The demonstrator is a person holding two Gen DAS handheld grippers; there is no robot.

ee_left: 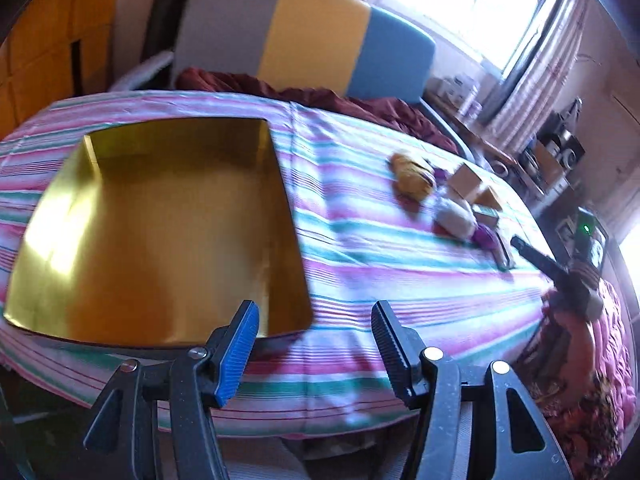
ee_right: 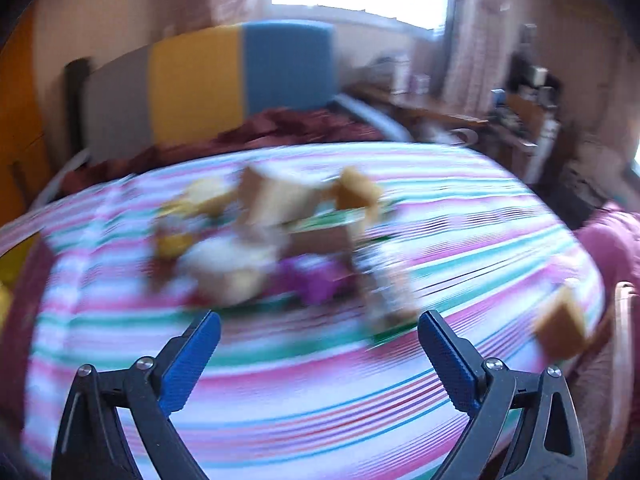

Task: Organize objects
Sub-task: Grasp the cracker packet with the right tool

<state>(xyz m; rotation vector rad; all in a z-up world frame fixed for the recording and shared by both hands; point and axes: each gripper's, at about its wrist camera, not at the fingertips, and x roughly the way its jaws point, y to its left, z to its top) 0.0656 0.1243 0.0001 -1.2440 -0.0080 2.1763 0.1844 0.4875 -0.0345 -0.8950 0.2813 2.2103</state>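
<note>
Closest to the left wrist camera is the left gripper. Its two fingers stand partly apart and nothing is between them. One finger has a blue pad and the other looks black. Under them is a bed with a striped sheet in pink, green and white.

Just past the blue pad lies a shiny gold tray. It is open on top and has nothing in it. It sits on the left part of the sheet.

Well apart from the tray, on the right part of the sheet, is a small bunch of things. There is a yellow soft toy, a white soft lump, something purple and brown cardboard boxes. They sit close together, some touching. Nothing stands between the tray and the bunch but bare sheet.

The right gripper shows in this view too, dark and thin, near the bunch at the right edge.

The right wrist view is very blurry. The right gripper stands wide open there, with blue pads and nothing held. The bunch lies just ahead of it. One more brown box sits alone near the right edge of the bed. Only a sliver of gold shows at its left edge.

Behind the bed stands a grey, yellow and blue headboard, with a dark red blanket bunched in front of it.
</note>
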